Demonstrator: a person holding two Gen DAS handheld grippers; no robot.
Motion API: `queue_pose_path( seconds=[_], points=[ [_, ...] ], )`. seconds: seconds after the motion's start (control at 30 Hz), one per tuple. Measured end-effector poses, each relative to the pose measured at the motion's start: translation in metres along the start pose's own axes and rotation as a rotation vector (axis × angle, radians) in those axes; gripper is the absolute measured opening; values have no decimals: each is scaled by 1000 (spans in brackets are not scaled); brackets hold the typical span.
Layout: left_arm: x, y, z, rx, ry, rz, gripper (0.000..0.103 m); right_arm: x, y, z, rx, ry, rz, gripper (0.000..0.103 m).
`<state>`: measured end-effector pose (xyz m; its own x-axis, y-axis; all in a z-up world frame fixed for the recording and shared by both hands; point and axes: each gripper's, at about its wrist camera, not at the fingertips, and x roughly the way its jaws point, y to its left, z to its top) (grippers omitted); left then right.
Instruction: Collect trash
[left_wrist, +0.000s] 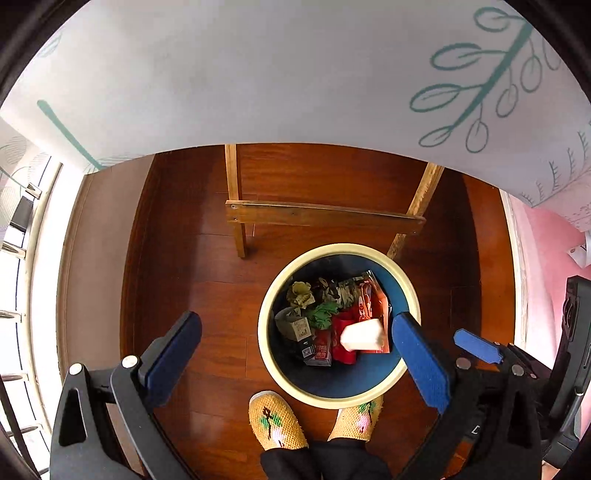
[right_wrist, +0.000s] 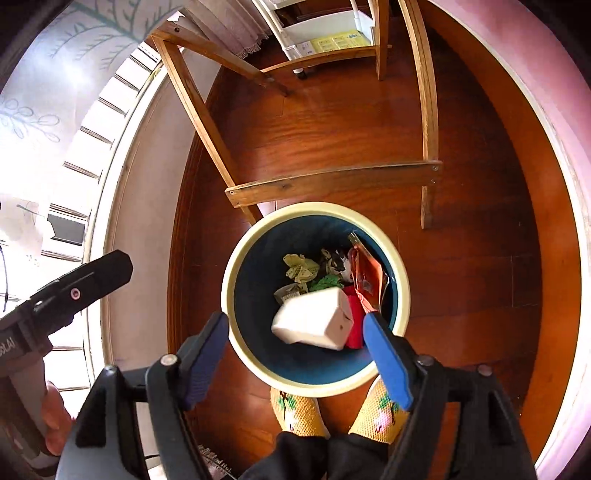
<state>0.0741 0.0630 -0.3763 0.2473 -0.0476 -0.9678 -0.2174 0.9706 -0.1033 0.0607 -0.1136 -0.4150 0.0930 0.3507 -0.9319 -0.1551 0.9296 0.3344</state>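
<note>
- Left wrist view: your left tool (left_wrist: 295, 354) is spread wide and empty, hanging over the floor (left_wrist: 207, 258) just left of the trash bin (left_wrist: 264, 332). One blue pad overlaps the bin's right rim in the picture; contact can't be told.
- The bin stands on the floor between your slippers (left_wrist: 277, 421) and the wooden table legs (left_wrist: 236, 206). Inside: a white box (left_wrist: 364, 334) on top of red cartons, green crumpled paper, a shiny red wrapper (left_wrist: 373, 295).
- Tablecloth (left_wrist: 258, 74) fills the top of this view, no loose trash visible on it here.
- Right wrist view: your right tool (right_wrist: 295, 343) is also released, nothing between the pads, sitting above the bin (right_wrist: 240, 266).
- The white box (right_wrist: 314, 321) looks blurred and tilted inside the rim, likely mid-drop, can't be sure.
- The left tool's body (right_wrist: 70, 291) shows at the left edge, well apart from the bin.
- Judgement: drop step looks about done. Keep both tools high and open, lift straight up so the pads don't clip the rim, mind your feet touching the bin's base, then go for the next piece.
</note>
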Motion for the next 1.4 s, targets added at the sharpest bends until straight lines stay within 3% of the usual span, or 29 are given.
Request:
queue_pose_path(
  seconds=[0.27, 0.57, 0.93, 1.13, 1.4],
  points=[
    [-5, -5, 4, 16, 27, 7, 102, -19, 4, 8, -10, -57, -51, 78],
    [-40, -16, 5, 58, 4, -2, 102, -56, 9, 9, 20, -104, -105, 78],
    [-142, -19, 20, 75, -88, 38, 102, -134, 43, 12, 40, -149, -86, 78],
    [-196, -23, 36, 101, -95, 20, 102, -186, 71, 18, 19, -174, -94, 78],
    [-287, -31, 54, 124, -160, -47, 102, -274, 105, 30, 20, -196, -126, 78]
  ],
)
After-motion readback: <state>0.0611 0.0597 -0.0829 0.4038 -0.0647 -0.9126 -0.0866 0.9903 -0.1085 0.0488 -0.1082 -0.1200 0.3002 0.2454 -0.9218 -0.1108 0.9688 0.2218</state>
